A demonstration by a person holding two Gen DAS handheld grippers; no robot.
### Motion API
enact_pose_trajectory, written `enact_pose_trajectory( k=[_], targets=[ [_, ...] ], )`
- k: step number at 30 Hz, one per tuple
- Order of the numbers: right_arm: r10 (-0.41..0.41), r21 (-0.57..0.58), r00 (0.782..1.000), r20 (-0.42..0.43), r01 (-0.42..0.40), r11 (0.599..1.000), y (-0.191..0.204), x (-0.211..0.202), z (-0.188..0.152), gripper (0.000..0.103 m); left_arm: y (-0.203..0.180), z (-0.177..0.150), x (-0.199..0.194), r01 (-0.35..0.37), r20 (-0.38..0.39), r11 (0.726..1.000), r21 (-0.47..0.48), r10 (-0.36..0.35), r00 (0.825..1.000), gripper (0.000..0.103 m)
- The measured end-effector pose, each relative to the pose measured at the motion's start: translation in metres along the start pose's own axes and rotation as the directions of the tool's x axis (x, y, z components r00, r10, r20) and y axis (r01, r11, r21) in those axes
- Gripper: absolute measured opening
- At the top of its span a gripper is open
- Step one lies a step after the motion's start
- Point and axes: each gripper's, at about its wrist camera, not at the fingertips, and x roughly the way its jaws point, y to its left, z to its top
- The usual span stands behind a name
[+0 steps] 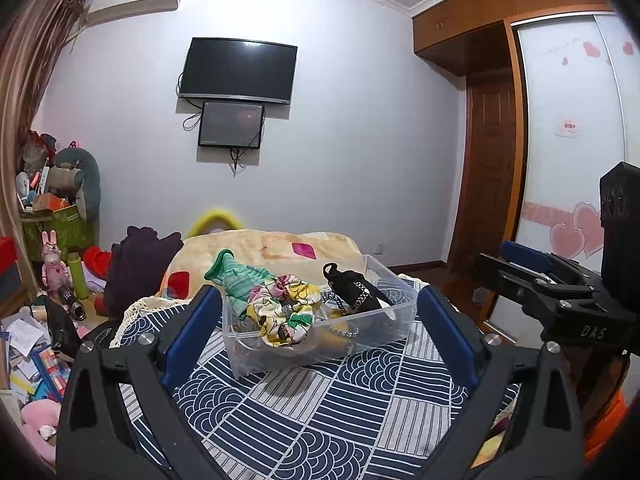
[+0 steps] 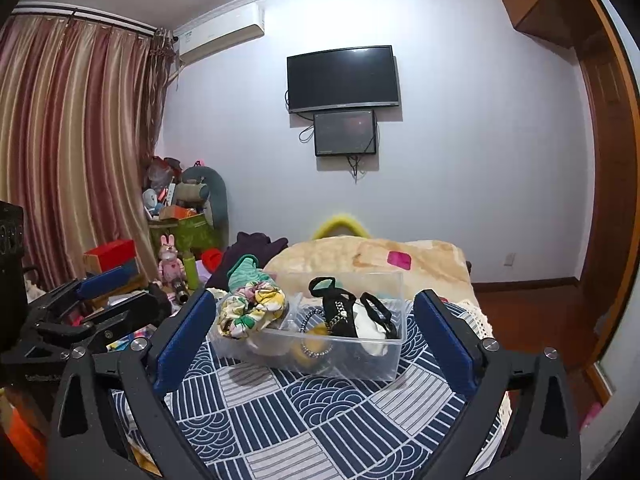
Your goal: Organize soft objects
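A clear plastic bin (image 1: 380, 316) (image 2: 384, 360) sits on a navy and white patterned cloth (image 1: 304, 412) (image 2: 320, 412). It holds a green knit piece (image 1: 236, 276) (image 2: 244, 270), a floral scrunchie (image 1: 284, 308) (image 2: 252, 308), a black chain-trimmed item (image 1: 354, 290) (image 2: 340, 312) and other small soft things. My left gripper (image 1: 316, 316) is open and empty, just short of the bin. My right gripper (image 2: 312, 320) is open and empty, also in front of the bin. Each gripper shows at the edge of the other's view, the right (image 1: 532, 276) and the left (image 2: 100, 300).
A beige blanket (image 1: 272, 248) (image 2: 380, 252) lies behind the bin. A dark purple garment (image 1: 136, 264) and cluttered toys, boxes and papers (image 1: 44, 320) fill the left side. A wardrobe (image 1: 568, 168) and a wooden door (image 1: 492, 176) stand on the right.
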Motion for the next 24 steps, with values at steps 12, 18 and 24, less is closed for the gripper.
enact_pose_trajectory(
  k=[12, 18, 24],
  targets=[
    [0.013, 0.012, 1.000, 0.001, -0.013, 1.000, -0.0002, -0.0013, -0.0010, 0.099, 0.0031, 0.0016, -0.0030, 0.001, 0.004, 1.000, -0.014, 0.000, 1.000, 0.100],
    [0.013, 0.012, 1.000, 0.000, -0.013, 1.000, 0.0011, -0.0023, -0.0019, 0.099, 0.0040, 0.0014, -0.0051, 0.000, 0.006, 1.000, -0.016, 0.000, 1.000, 0.101],
    [0.014, 0.009, 1.000, 0.002, -0.014, 1.000, 0.0022, -0.0039, -0.0017, 0.099, 0.0048, 0.0017, -0.0053, 0.000, 0.005, 1.000, -0.017, 0.000, 1.000, 0.102]
  ],
)
